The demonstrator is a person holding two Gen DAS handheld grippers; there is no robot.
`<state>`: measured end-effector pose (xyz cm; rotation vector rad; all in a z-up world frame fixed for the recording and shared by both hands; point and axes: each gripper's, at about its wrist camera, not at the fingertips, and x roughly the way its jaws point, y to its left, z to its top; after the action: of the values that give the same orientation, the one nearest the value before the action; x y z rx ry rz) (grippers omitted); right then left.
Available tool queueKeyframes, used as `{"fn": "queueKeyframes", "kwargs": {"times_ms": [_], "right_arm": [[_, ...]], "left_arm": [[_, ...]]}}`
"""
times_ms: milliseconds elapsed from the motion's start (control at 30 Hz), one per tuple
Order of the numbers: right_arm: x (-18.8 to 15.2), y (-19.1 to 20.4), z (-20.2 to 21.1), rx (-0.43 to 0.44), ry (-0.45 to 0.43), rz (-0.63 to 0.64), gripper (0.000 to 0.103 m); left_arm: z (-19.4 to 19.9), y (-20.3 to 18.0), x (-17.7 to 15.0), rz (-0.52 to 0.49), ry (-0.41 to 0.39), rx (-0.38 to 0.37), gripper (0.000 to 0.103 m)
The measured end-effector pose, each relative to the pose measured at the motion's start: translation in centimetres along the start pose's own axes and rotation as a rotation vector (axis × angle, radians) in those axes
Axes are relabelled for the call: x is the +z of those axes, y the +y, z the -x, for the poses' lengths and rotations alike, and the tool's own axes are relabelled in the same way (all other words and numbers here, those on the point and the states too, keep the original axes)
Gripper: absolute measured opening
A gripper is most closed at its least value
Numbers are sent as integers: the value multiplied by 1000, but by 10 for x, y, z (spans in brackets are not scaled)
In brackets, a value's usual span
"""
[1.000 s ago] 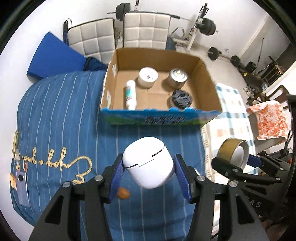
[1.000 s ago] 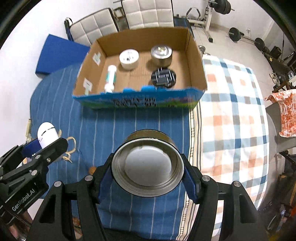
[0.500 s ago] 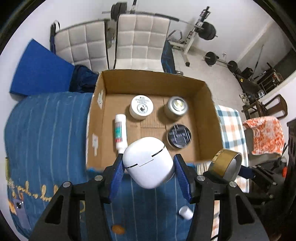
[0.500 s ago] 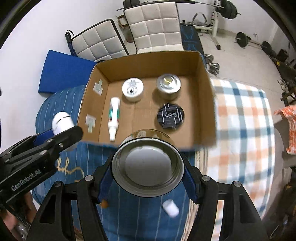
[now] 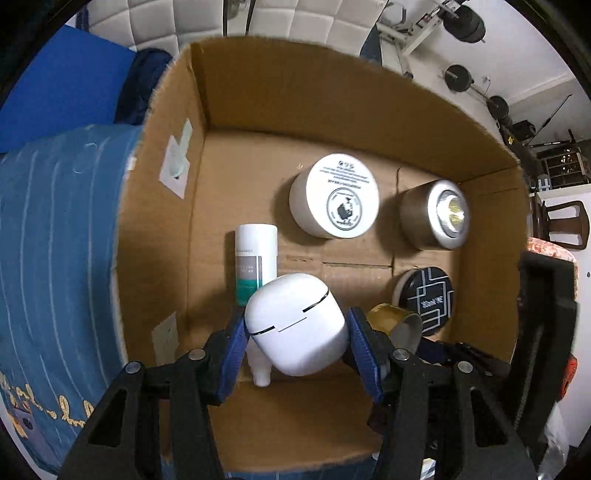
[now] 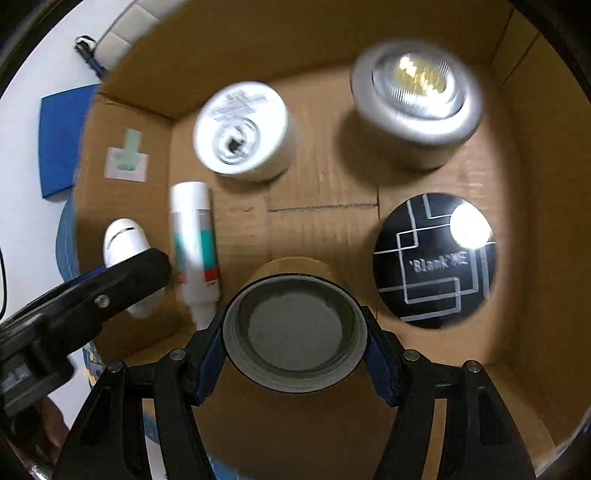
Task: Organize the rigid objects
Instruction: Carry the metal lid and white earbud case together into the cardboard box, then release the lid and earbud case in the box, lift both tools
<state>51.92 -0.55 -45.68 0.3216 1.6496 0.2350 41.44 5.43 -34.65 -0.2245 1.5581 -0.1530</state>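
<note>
My left gripper [image 5: 295, 334] is shut on a white earbud case [image 5: 295, 325] and holds it inside the cardboard box [image 5: 295, 96], over a lying white tube [image 5: 255, 258]. My right gripper [image 6: 293, 336] is shut on a gold tin [image 6: 293, 328] and holds it low inside the same box [image 6: 535, 184], near the front middle. The tin also shows in the left wrist view [image 5: 391, 321], and the earbud case in the right wrist view [image 6: 123, 240]. A white round jar [image 5: 336, 201], a silver puck light [image 5: 436, 216] and a black round disc [image 5: 426, 299] sit on the box floor.
The box stands on a bed with a blue striped cover [image 5: 55, 240]. Padded white chairs [image 5: 295, 18] and gym weights [image 5: 461, 26] stand behind the box. A blue mat [image 5: 62, 85] lies at the far left.
Both grippers have moved forward from over the bed and down into the box, each still holding its object. The box contents now look much closer.
</note>
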Motion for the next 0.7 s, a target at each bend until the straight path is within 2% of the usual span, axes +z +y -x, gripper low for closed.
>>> {"fn": "queueKeyframes", "kwargs": {"times_ms": [100,233,300,500,567,700], "right_arm": [[7,-9,-11,-39,20,-13,68],[16,-16,-4,-161,-5,17,68],[19,-19,-3,-196,-3,22,68],[27,-24,-13,-249,44,26,68],[28,-26,-19,-268,66,16,69],[28,-20,-27,-294,66,12,69]], "left_arm": [[-13,-3,6,-9,35,-7,51],[-27,-11,12,-29,78,-6,51],[-37,-15,15,-42,111,-3,51],[-64,-22,14,-53,176,27,52],[-72,-21,14,-64,193,58,51],[-73,-19,10,-56,190,66,53]]}}
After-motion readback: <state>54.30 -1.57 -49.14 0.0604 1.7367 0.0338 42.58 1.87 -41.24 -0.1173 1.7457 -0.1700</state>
